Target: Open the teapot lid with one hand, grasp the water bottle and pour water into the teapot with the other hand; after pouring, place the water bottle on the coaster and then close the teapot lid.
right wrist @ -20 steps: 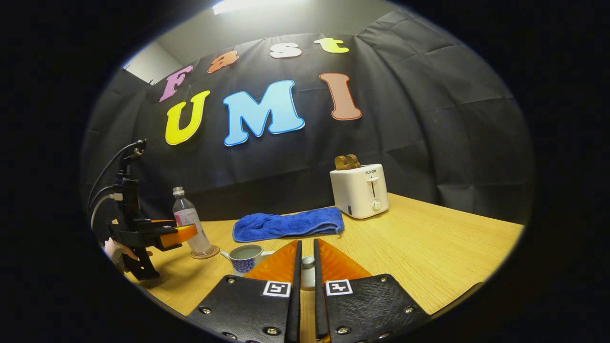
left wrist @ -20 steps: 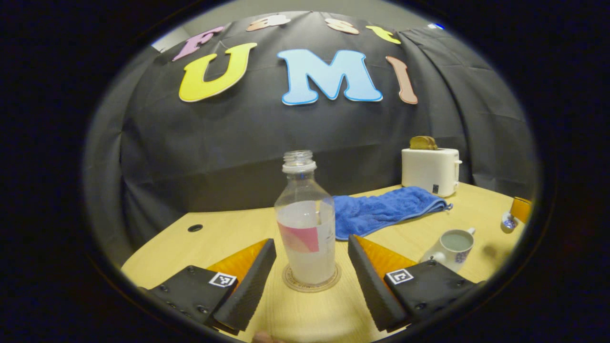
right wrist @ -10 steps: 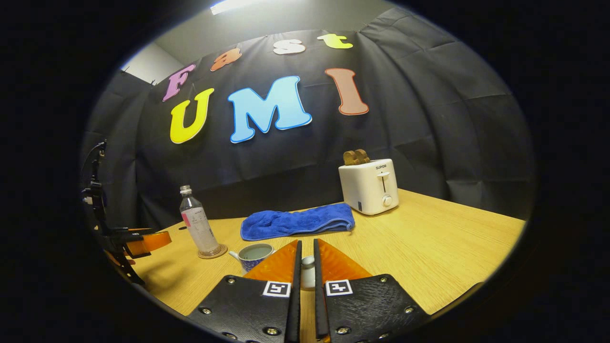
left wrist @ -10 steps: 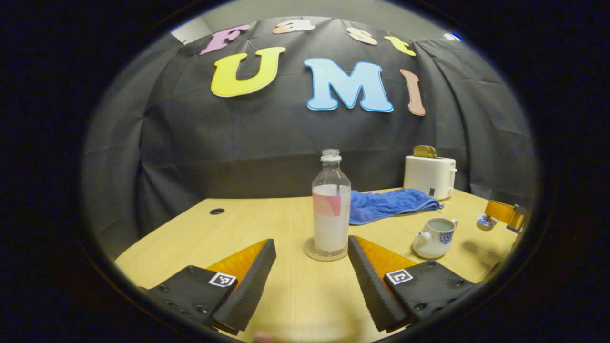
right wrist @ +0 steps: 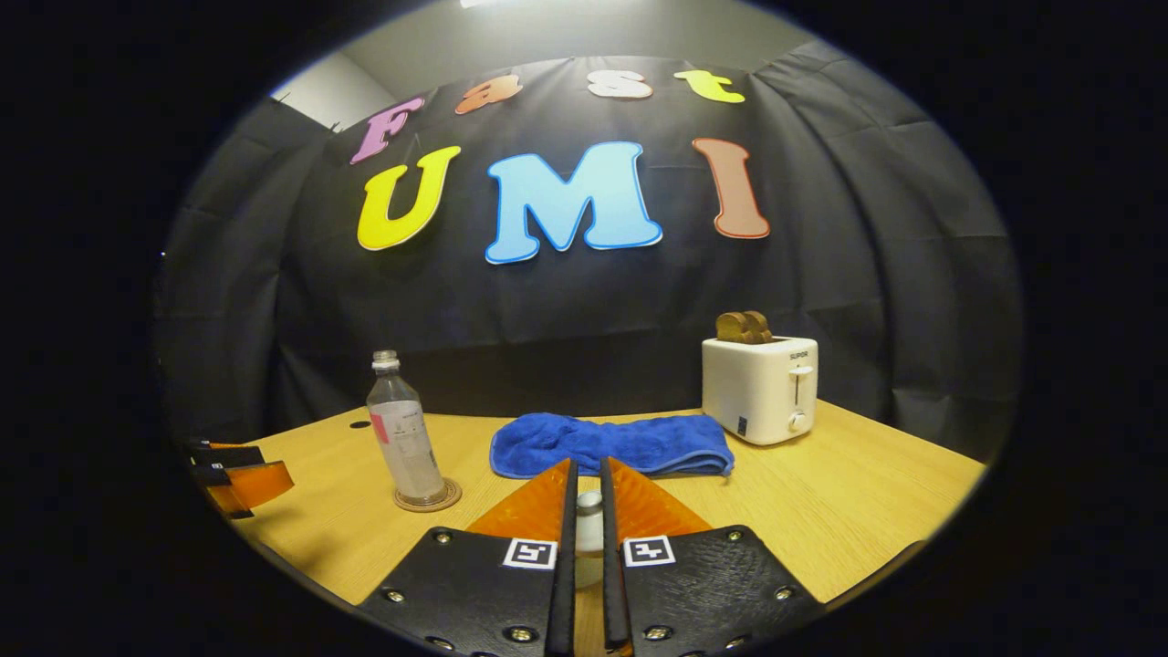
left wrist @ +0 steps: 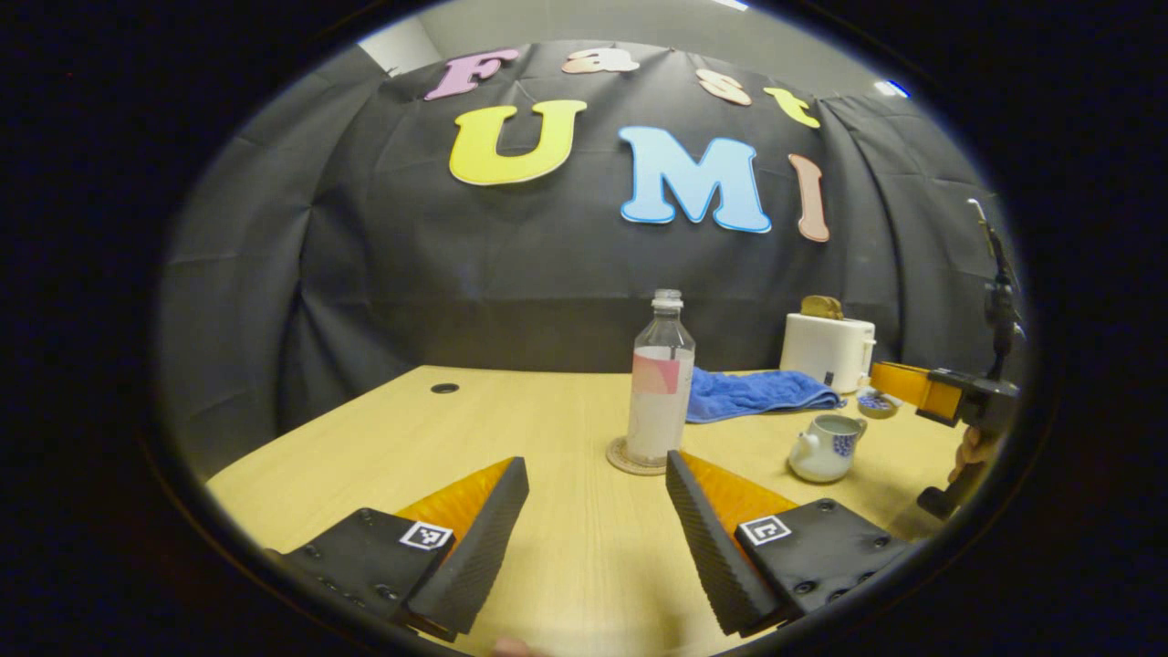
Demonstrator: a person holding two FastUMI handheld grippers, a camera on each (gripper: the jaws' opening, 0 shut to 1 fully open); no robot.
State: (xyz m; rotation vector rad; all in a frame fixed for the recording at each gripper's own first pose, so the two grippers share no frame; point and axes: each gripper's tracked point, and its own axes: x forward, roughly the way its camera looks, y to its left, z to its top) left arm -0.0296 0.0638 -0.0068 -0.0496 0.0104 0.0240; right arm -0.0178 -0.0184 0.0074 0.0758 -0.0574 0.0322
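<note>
On the pale wooden counter point(left wrist: 511, 429), the clear plastic water bottle point(left wrist: 660, 383) stands on its round cork coaster point(left wrist: 636, 456), ahead of the wide, empty left tongs point(left wrist: 595, 511). The right tongs point(right wrist: 584, 520) pinch the small white teapot lid point(right wrist: 589, 529); I would lower it level onto the open white teapot point(left wrist: 826, 447).

Uncapped water bottle point(left wrist: 660, 383) upright on coaster point(left wrist: 626, 458); open teapot point(left wrist: 825, 447) nearby.

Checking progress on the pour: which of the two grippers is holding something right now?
The right gripper, shut on the teapot lid. The left gripper is open, short of the water bottle.
</note>
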